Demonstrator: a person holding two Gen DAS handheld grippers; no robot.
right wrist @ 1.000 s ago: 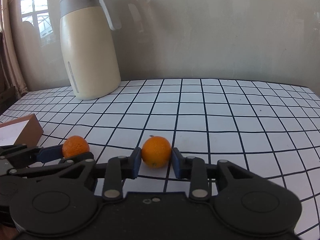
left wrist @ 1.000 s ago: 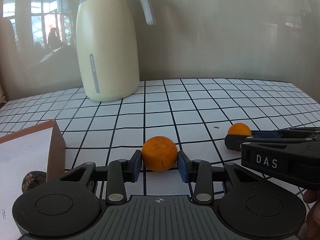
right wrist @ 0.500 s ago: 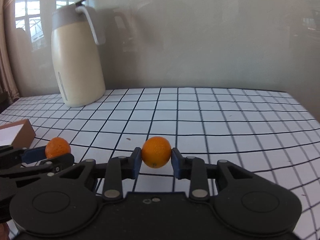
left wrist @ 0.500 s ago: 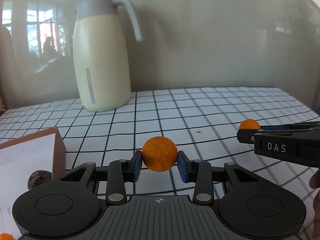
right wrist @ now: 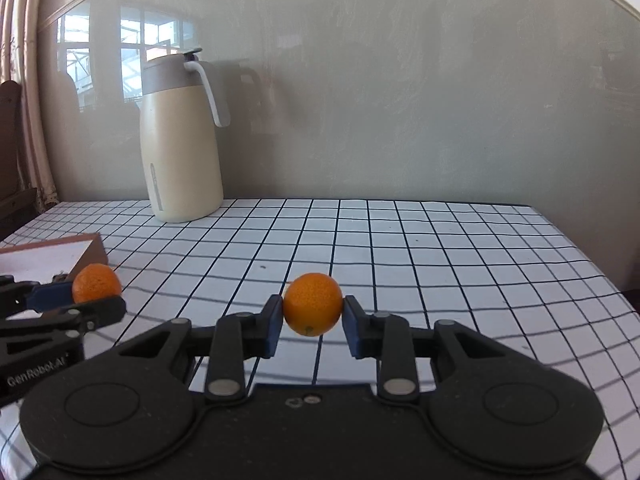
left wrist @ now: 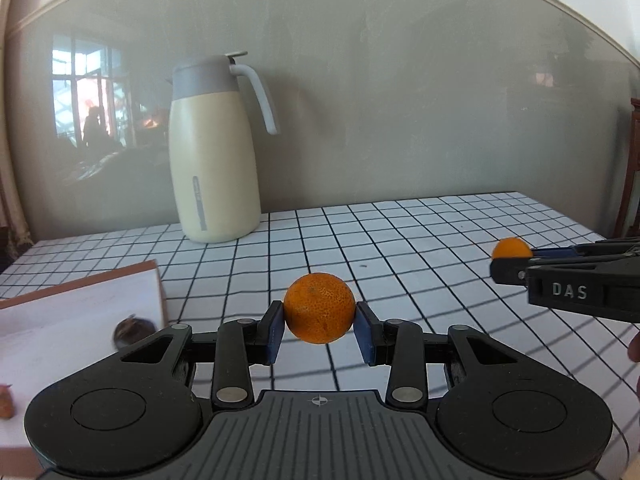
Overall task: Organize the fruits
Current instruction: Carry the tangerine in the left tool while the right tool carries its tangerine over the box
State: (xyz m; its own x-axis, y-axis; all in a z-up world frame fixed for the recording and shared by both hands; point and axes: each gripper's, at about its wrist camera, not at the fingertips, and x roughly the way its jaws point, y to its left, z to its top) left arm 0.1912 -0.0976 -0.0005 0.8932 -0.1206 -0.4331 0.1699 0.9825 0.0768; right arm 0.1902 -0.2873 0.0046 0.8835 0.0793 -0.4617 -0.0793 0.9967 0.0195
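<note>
Both oranges have come up off the checked cloth since a sec ago, w/ the thermos now looking further off and lower in view. Left orange [left wrist: 319,308] sits pinched between the blue pads of the left gripper [left wrist: 319,330], in the air above the tablecloth [left wrist: 400,240]. Right orange [right wrist: 313,304] is clamped the same way in the right gripper [right wrist: 312,326], also clear of the cloth. Each tong closed on its fruit, held at the widest part (so only two small contact patches each).

Brown-edged box [left wrist: 80,312] lies to the left, near the left gripper, w/ a dark roundish fruit [left wrist: 132,330] inside and smth orange-ish at the frame edge, too cut off to name. Cream thermos [left wrist: 214,168] stands at the back by the wall.

Risks, as I see it: round peel could roll or squirt out of the pads if either hand tilts or eases off. Both grippers heading for the same box could bump each other. Letting go from too high, the fruit may bounce out.
</note>
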